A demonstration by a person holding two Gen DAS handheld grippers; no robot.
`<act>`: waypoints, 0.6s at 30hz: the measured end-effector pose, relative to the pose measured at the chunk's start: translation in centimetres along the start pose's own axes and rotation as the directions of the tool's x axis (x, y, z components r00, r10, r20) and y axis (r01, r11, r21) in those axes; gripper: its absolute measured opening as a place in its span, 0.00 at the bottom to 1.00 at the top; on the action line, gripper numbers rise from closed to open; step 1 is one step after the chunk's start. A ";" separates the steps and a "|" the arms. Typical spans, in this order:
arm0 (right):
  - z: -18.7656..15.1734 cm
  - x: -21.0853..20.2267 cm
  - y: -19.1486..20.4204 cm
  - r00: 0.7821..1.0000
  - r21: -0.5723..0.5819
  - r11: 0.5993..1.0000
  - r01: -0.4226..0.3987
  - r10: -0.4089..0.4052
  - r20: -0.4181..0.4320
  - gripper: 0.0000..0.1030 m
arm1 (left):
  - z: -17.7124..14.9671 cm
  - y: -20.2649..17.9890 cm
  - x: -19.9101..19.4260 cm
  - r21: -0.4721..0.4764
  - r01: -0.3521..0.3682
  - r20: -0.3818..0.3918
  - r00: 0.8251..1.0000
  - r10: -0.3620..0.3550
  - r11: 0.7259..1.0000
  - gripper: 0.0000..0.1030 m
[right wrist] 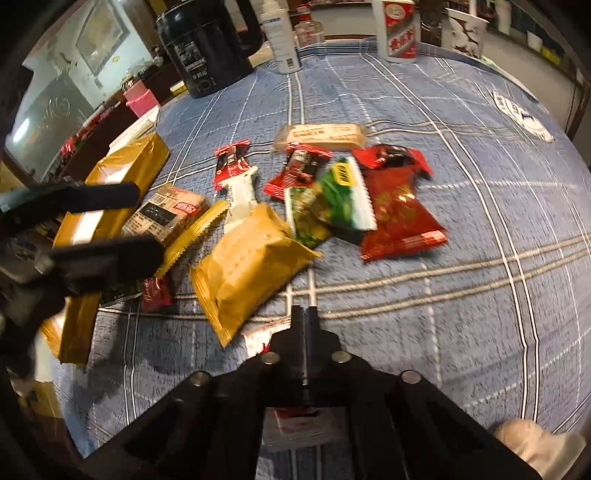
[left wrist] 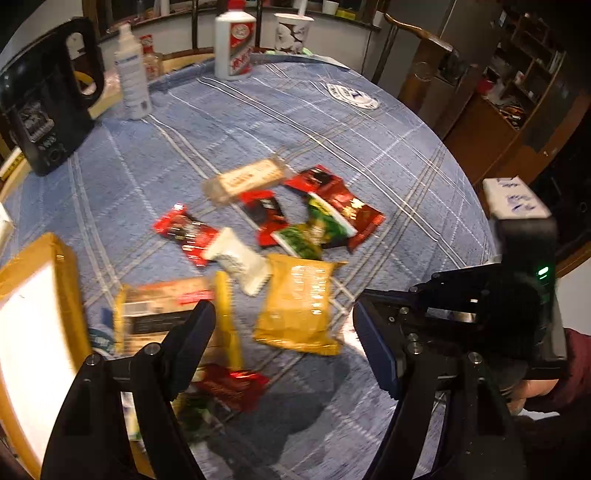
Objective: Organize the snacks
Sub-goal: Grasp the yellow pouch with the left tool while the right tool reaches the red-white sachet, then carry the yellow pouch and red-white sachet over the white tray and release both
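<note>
Landmark = big yellow packet (left wrist: pixel 301 308), sitting mid-pile on the blue plaid tablecloth (left wrist: pixel 258 122); table is round, its rim curving off right of the packet in the left wrist view, with dark wooden chairs (left wrist: pixel 424 70) beyond it; cloth is lying bare on the packet's right and far side in the right wrist view, so open room there; its left side is crowded.

Left gripper (left wrist: pixel 284 336) is hovering with jaws apart, nothing between them, just left of and above the packet; right gripper (right wrist: pixel 306 317) is sitting just below the packet, jaws closed together, a red-and-white wrapper (right wrist: pixel 258 338) showing beside and under the tips; cannot tell whether it is pinched.

Snacks, scattered and overlapping: beyond the packet a white wrapper (left wrist: pixel 236 260), a red bar (left wrist: pixel 184 234) left of that, two green packets (right wrist: pixel 325 201) overlapping, a large dark-red packet (right wrist: pixel 399 214), two smaller red packets (right wrist: pixel 303 170) and a long beige bar (right wrist: pixel 321 136) farthest out; left of the packet a yellow-edged brown packet (right wrist: pixel 166 214) and a small red packet (right wrist: pixel 155 291); further left an open box (right wrist: pixel 107 192) wrapped in yellow tape.

Far edge beyond the pile: one black kettle (left wrist: pixel 40 103), one white spray bottle (left wrist: pixel 131 74), one white-and-red bottle (left wrist: pixel 234 40), one paper cup (left wrist: pixel 293 31).

Frames are motion-blurred; print unreadable.
</note>
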State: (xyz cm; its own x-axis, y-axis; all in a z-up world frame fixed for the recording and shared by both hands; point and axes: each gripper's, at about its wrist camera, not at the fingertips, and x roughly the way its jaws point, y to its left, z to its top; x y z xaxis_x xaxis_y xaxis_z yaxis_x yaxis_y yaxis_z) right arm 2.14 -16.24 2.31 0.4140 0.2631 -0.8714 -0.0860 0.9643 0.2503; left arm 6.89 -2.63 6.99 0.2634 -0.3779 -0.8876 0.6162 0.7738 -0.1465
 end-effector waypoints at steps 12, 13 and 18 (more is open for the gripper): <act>-2.1 -2.0 -2.2 0.993 0.004 0.993 -0.115 0.115 0.004 0.38 | 0.3 -2.3 5.9 0.048 -0.078 -0.094 0.992 0.082 0.996 0.44; -2.3 -2.0 -1.8 0.992 -0.013 0.992 -0.129 0.129 0.000 0.45 | 0.4 -2.0 5.8 0.033 -0.074 -0.100 0.992 0.077 0.997 0.41; -2.3 -1.2 -0.2 0.992 -0.079 0.989 -0.127 0.126 -0.019 0.47 | -0.4 -0.8 4.4 -0.042 -0.064 -0.089 0.994 0.060 0.997 0.41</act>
State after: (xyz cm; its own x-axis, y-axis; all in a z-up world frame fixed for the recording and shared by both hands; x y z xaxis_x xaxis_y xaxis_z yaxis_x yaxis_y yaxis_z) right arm -0.43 -16.63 2.33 0.3825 0.3826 -0.8410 -0.2093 0.9225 0.3244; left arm 7.23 -4.72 2.97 0.2329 -0.2836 -0.9302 0.5663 0.8172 -0.1074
